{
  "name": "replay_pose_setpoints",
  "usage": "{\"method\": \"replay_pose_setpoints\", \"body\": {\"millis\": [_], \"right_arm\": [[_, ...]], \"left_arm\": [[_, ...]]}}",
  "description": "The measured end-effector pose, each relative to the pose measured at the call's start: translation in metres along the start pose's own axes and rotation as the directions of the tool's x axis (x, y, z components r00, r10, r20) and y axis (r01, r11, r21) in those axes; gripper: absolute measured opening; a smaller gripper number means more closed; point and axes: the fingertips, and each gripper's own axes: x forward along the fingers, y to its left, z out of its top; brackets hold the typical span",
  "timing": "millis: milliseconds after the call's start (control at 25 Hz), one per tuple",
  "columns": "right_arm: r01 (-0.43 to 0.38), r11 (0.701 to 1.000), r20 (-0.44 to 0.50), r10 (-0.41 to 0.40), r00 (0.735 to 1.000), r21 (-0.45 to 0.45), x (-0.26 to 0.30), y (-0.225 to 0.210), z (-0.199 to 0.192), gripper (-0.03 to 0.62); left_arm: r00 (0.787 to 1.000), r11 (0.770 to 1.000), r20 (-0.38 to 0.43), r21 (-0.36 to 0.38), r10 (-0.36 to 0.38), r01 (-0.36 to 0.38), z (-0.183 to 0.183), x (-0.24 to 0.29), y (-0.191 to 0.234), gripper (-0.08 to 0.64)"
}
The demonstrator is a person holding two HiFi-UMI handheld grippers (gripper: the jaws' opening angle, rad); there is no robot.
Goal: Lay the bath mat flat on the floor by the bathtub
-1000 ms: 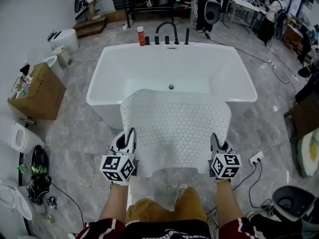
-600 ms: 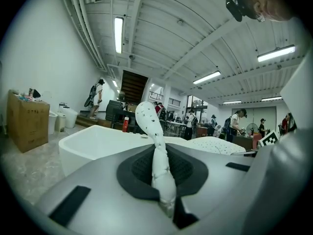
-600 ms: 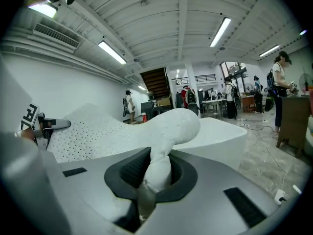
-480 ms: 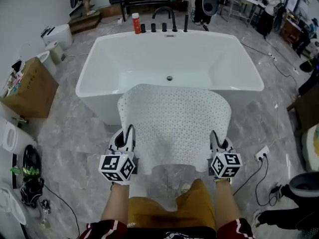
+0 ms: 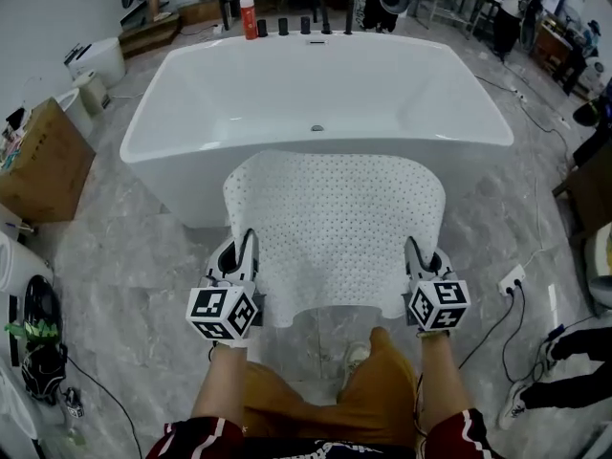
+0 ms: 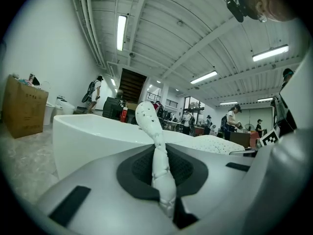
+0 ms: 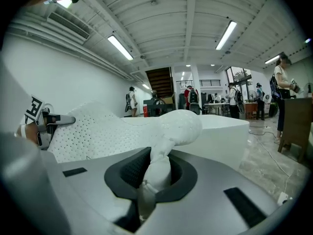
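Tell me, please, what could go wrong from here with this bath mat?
The far edge of the bath mat appears to rest on the bathtub rim, so it might hang there rather than lie flat on the floor. The left gripper and right gripper pinch only bunched corners, which could slip. The shoe near the front edge may get covered.

**Floor and its load.** We see a grey marbled floor (image 5: 143, 256) that carries everything here. A white bathtub (image 5: 382, 84) stands on it at far centre. At the left, a brown cardboard box (image 5: 38, 165) rests on the tiles, and a white box-shaped unit (image 5: 93, 60) sits farther off on the same side. A black bag (image 5: 38, 314) lies at the near left. Right of the tub we find a white power strip (image 5: 512, 280) with black leads running from it. A light shoe (image 5: 356, 357) is planted at near centre.
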Motion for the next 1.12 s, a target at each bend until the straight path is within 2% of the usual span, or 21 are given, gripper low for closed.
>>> {"method": "replay_pose_setpoints", "body": {"millis": [400, 720, 1040, 1120], "right_arm": [[0.016, 0.999, 0.027, -0.014, 1.000, -0.051, 0.018, -0.011, -0.073, 0.044], [0.025, 0.998, 0.009, -0.025, 1.000, -0.065, 0.037, -0.020, -0.127, 0.044], [-0.019, 0.980, -0.041, 0.011, 0.999, -0.200, 0.071, -0.049, -0.157, 0.044], [-0.031, 0.978, -0.049, 0.022, 0.999, -0.205, 0.079, -0.054, -0.166, 0.044]], "left_arm": [[0.998, 0.999, 0.019, 0.004, -0.051, 0.051, -0.079, 0.009, 0.018, 0.028], [0.998, 0.998, 0.004, -0.006, -0.055, 0.056, -0.129, 0.015, 0.036, 0.028], [0.999, 0.998, -0.033, 0.036, -0.041, 0.042, -0.162, 0.038, 0.039, 0.028], [0.999, 0.998, -0.039, 0.047, -0.038, 0.040, -0.170, 0.046, 0.040, 0.028]]}}
